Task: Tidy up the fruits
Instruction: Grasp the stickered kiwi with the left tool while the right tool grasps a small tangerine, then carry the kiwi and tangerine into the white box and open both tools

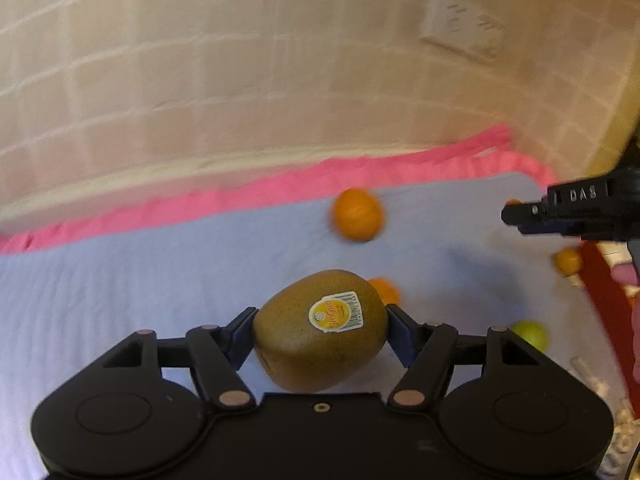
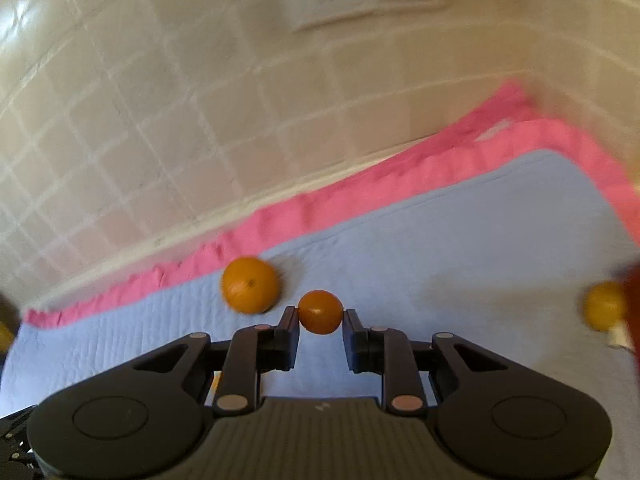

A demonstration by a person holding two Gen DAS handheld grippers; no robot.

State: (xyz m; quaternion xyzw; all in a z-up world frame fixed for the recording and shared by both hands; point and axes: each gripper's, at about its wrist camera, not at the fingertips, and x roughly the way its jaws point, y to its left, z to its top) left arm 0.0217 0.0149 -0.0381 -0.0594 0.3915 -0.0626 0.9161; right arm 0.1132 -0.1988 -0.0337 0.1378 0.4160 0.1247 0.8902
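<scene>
Brown kiwi (image 1: 322,330) clamped in left gripper (image 1: 320,330), lifted over blue cloth (image 1: 120,288) | right gripper (image 2: 320,314) pinching small orange (image 2: 320,312) at fingertips | larger orange (image 2: 250,285) just beyond, left | pink cloth (image 2: 280,220) edging tiled wall (image 2: 200,100)

Blue cloth (image 1: 160,280) under tool, spread flat. Pink cloth (image 1: 240,196) peeks out along far edge. Tiled wall (image 1: 200,80) beyond. White socket plate (image 1: 460,24) high on wall, right.

Right gripper (image 2: 321,318) jaws pinch a small orange (image 2: 320,312) — larger orange (image 2: 251,285) just beside it.
</scene>
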